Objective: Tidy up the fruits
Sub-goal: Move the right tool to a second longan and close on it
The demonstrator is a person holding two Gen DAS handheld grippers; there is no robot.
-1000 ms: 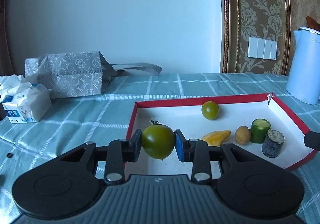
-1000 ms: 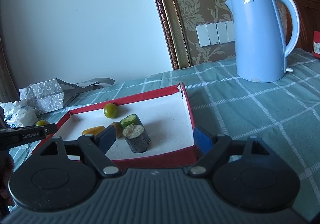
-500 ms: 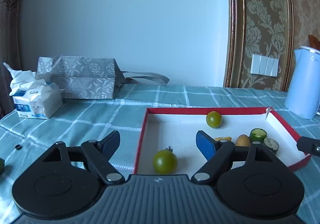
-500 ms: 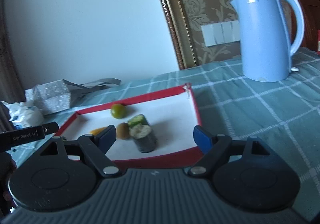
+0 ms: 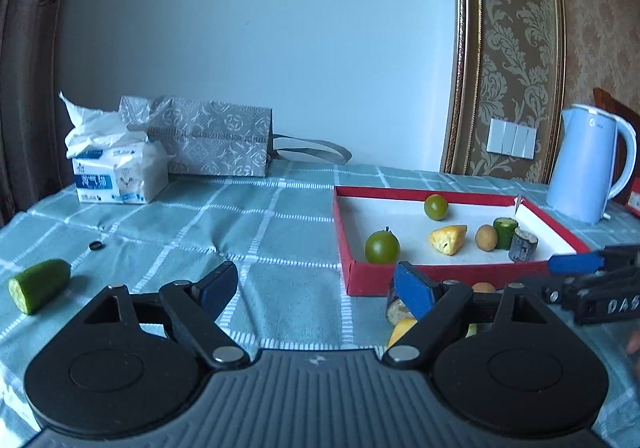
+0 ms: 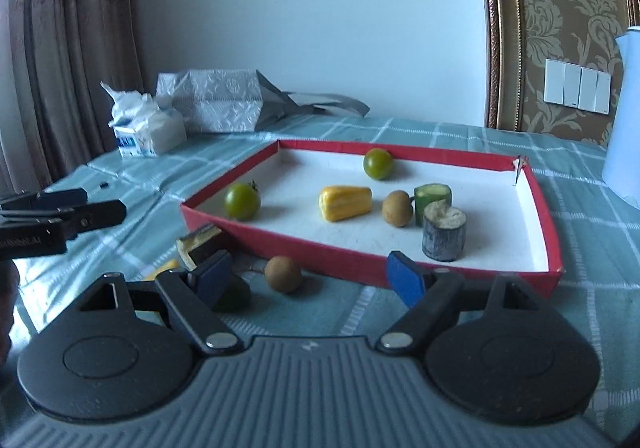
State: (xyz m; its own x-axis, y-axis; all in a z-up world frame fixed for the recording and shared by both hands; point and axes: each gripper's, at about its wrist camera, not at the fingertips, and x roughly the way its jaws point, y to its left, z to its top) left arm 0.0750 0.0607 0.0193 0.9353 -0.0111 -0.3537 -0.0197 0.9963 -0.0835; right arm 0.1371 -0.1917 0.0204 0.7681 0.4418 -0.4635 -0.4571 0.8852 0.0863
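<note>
Covering the whole surface, the checked cloth (image 5: 280, 232) carries everything else, and the red tray (image 6: 280, 244) sits toward its far right as the plain collecting place — its low walls keep round fruit from rolling off. Six pieces lie inside it: a green tomato (image 6: 242, 201) near the front-left corner, a second one (image 6: 377, 163) by the back wall, a yellow piece (image 6: 345, 202), a small brown fruit (image 6: 397, 208), a cucumber stub (image 6: 432, 196) and a dark-skinned stub (image 6: 444, 230), the last two touching. The kettle (image 5: 584, 163) and gift bag (image 5: 212, 143) stand well apart, out of the working area.

Work remains outside the tray. A cucumber half (image 5: 38, 285) lies far left on the cloth, and just before the tray's front wall sit a loose brown fruit (image 6: 283, 274) and a dark wedge (image 6: 200, 244).

The left gripper (image 5: 316, 290) is opening with nothing between its jaws; the right gripper (image 6: 308, 276) is spread wide and empty, aimed at the loose brown fruit — probably next.

Its left finger hides a dark round thing and a yellow scrap that I cannot identify.
</note>
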